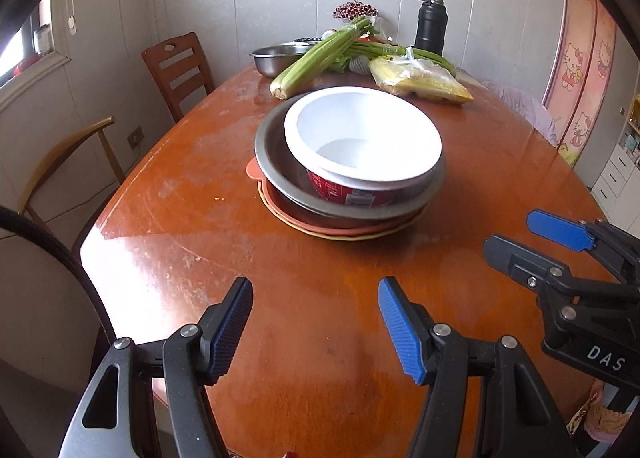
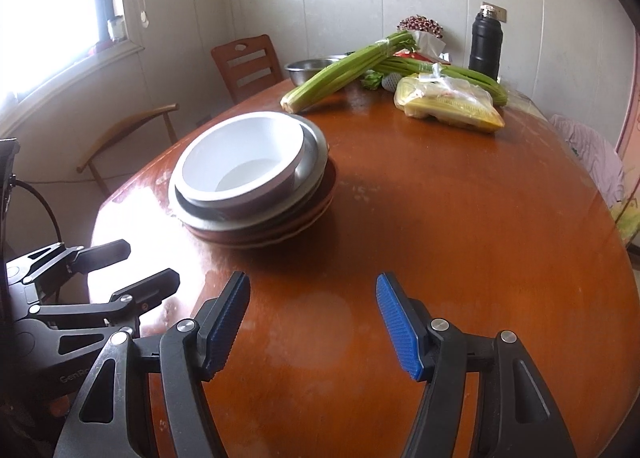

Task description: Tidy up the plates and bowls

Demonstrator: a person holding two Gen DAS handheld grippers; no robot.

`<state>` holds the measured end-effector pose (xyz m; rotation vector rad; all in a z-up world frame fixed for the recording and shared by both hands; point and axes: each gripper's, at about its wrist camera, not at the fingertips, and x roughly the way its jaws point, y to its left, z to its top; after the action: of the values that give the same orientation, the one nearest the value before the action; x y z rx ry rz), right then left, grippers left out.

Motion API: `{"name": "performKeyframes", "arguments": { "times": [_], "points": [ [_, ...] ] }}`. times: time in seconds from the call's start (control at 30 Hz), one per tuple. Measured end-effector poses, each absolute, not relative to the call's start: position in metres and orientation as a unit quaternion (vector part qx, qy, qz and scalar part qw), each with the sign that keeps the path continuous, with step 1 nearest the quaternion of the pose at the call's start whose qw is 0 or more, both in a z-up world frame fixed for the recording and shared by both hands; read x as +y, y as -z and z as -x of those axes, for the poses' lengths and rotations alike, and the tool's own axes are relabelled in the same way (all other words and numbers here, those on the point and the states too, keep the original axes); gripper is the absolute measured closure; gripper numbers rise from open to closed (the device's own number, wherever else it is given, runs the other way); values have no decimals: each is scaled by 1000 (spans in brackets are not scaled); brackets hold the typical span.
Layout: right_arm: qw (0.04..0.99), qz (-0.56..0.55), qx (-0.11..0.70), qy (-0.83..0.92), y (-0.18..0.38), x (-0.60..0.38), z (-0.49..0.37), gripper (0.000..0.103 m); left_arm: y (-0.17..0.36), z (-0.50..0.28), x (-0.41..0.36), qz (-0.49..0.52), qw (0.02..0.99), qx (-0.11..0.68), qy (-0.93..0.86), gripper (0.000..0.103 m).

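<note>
A stack stands on the brown wooden table (image 1: 200, 242): a white bowl (image 1: 362, 138) with a red outside sits tilted in a steel bowl (image 1: 270, 162), which rests on salmon-coloured plates (image 1: 280, 214). My left gripper (image 1: 314, 298) hangs open over bare table in front of the stack, nothing between its blue pads. My right gripper (image 1: 512, 232) is beside it on the right, also open. In the right wrist view the white bowl (image 2: 240, 166), steel bowl (image 2: 314, 154) and plates (image 2: 304, 218) lie ahead to the left of the open right gripper (image 2: 312, 294). The left gripper (image 2: 150, 262) shows at the left edge.
At the table's far end lie celery stalks (image 1: 316, 54), a bag of corn (image 1: 420, 80), another steel bowl (image 1: 272, 58) and a black flask (image 1: 430, 24). Two chairs (image 1: 180, 70) stand along the left side. The table's near edge curves just below the grippers.
</note>
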<state>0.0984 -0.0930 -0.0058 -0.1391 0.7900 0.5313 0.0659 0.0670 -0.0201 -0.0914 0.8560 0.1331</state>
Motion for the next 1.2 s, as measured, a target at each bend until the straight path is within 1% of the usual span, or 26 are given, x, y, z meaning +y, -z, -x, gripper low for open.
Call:
{"name": "performKeyframes", "arguments": {
  "times": [1.2],
  "points": [
    [888, 81, 379, -248, 7, -83, -88, 35, 24, -63, 75, 54, 909, 409, -66, 38]
  ]
}}
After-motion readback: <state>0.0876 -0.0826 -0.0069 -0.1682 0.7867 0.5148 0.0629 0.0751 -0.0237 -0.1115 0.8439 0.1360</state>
